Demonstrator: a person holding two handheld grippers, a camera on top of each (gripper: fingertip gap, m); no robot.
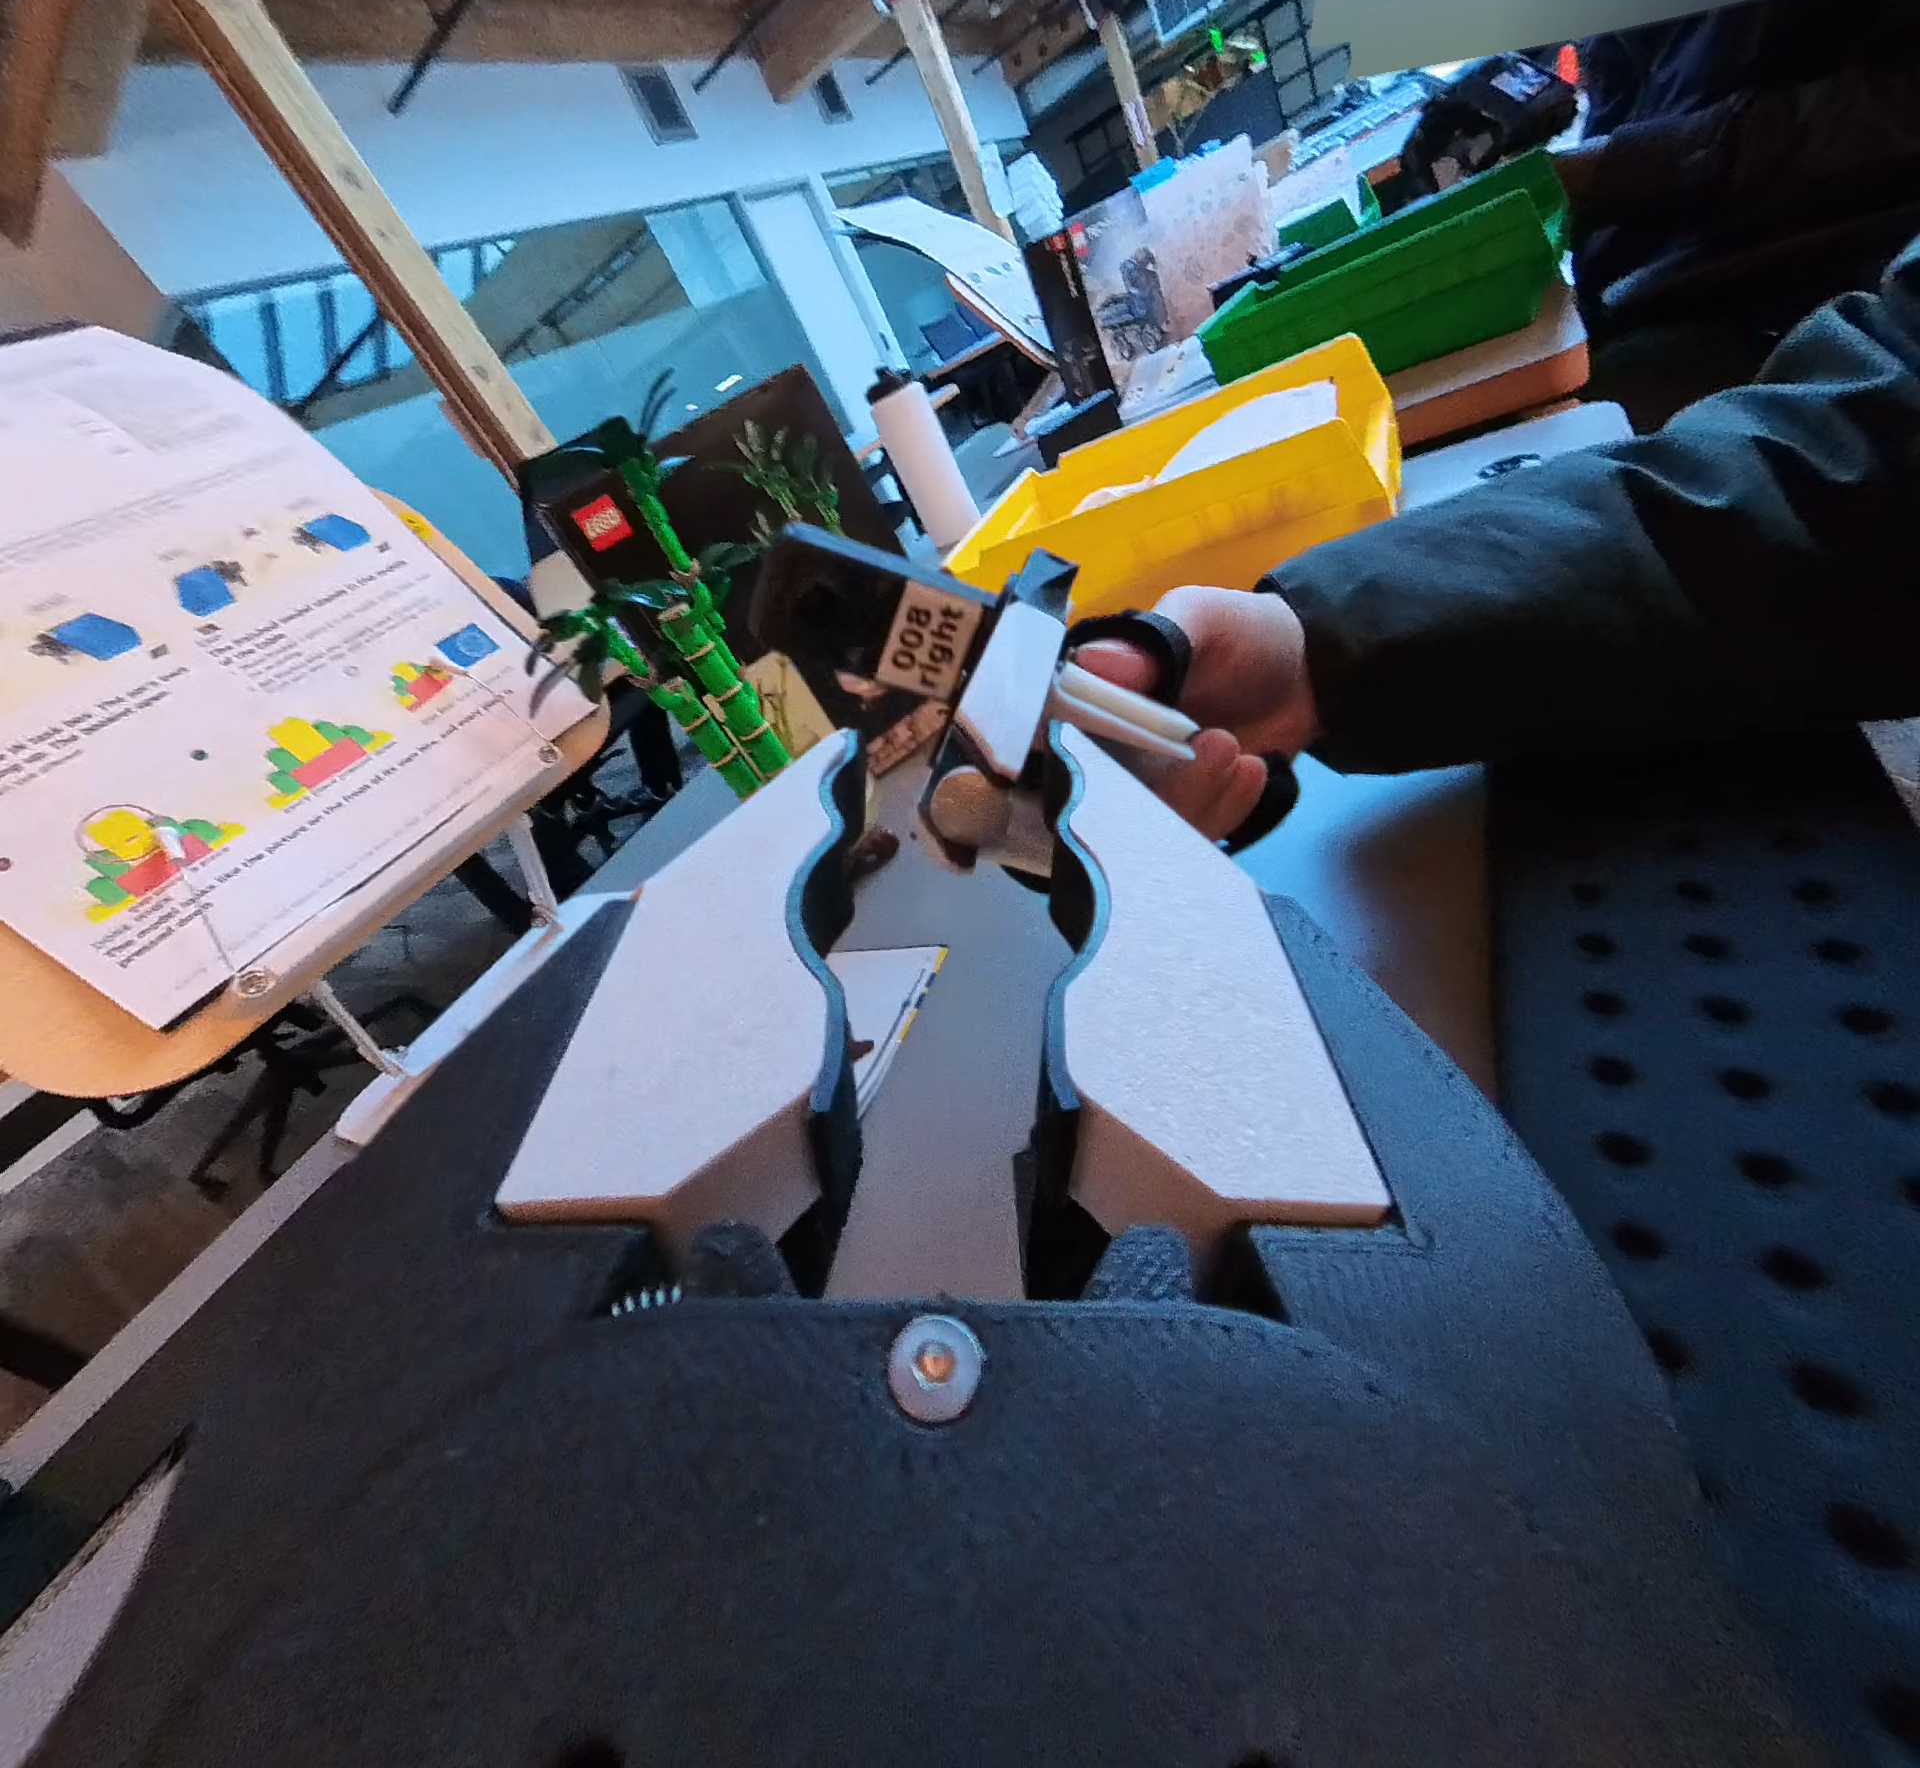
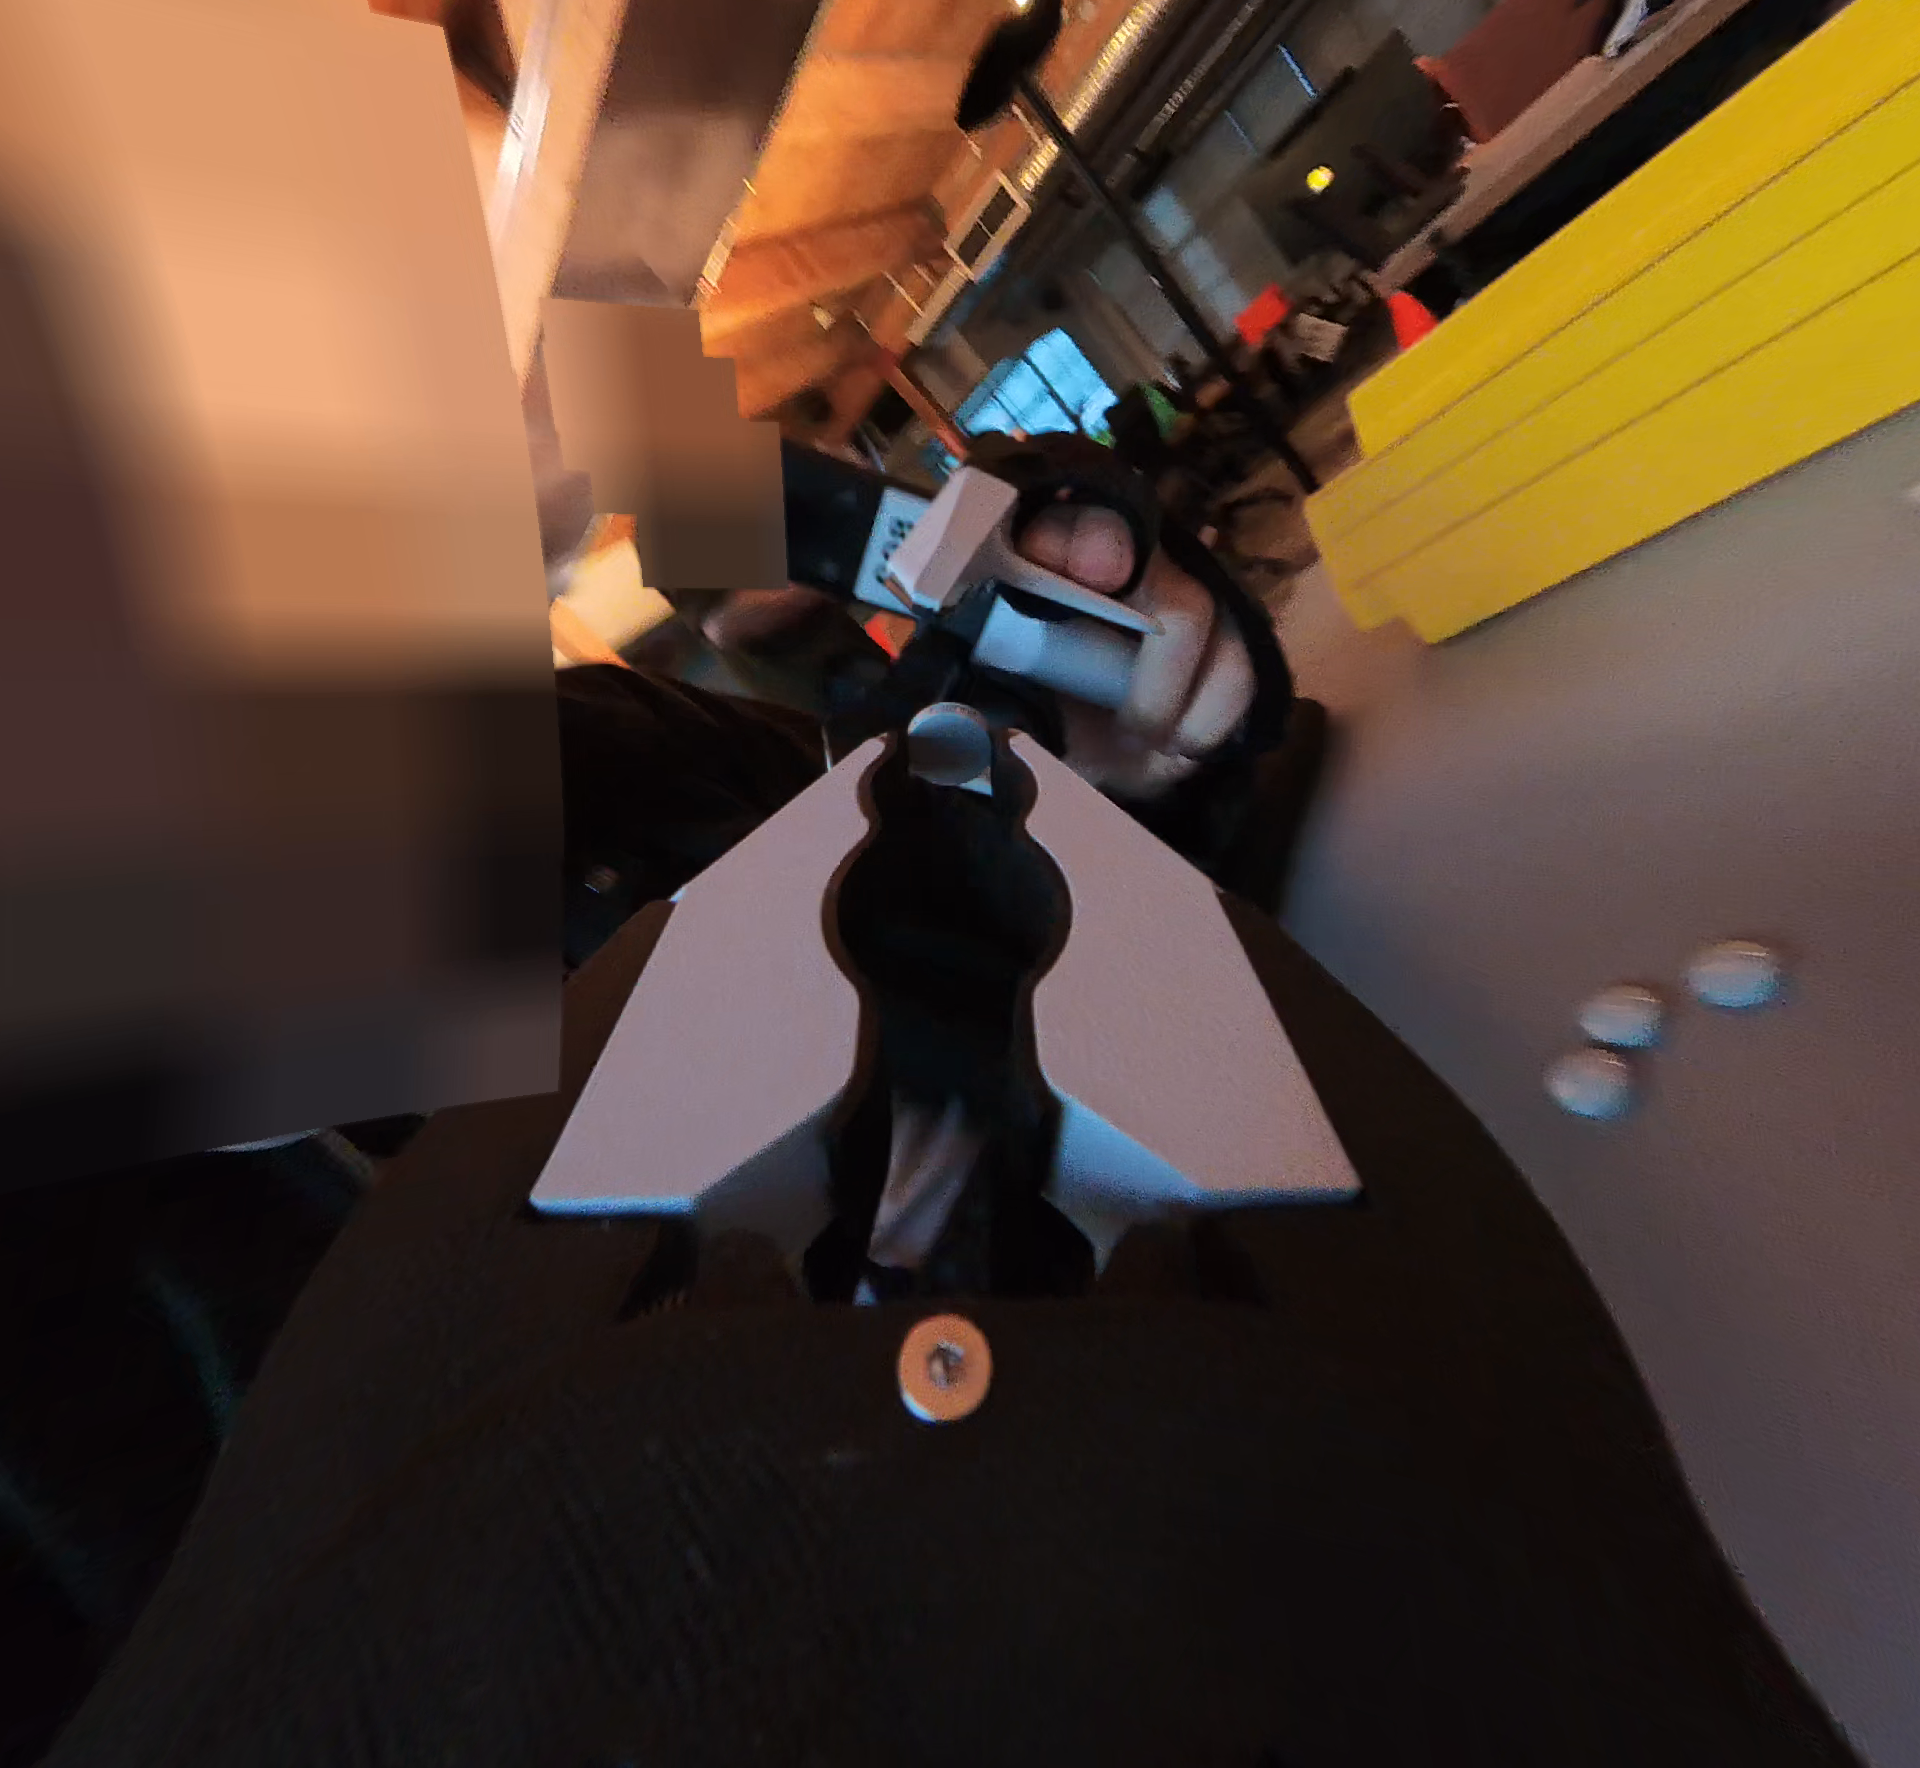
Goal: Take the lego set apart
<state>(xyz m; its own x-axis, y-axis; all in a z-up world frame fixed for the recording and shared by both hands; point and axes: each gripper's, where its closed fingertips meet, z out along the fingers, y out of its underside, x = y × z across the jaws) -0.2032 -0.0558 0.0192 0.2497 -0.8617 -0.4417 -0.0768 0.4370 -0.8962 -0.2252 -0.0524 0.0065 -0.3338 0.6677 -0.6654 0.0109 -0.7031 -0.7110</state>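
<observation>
My left gripper (image 1: 954, 762) is open and empty, held above the grey table (image 1: 935, 1147). Just beyond its tips is my right gripper (image 1: 966, 783), held in a hand (image 1: 1226, 679), with a small round grey piece (image 1: 961, 809) at its tip. In the right wrist view my right gripper (image 2: 948, 757) is nearly closed, with that round grey piece (image 2: 948, 747) between its fingertips. The left gripper and the hand holding it (image 2: 1039, 596) show right behind it. Three similar round grey pieces (image 2: 1621, 1017) lie on the table to the right. A green bamboo-like lego model (image 1: 717, 679) stands farther back.
An instruction sheet on a board (image 1: 208, 679) stands at the left. A yellow bin (image 1: 1195, 492) (image 2: 1621, 388), green bins (image 1: 1403, 284) and a white bottle (image 1: 920, 461) sit behind. A black perforated mat (image 1: 1714, 1043) lies at the right, under a dark sleeve (image 1: 1610, 575). The tips of both grippers are at nearly the same place.
</observation>
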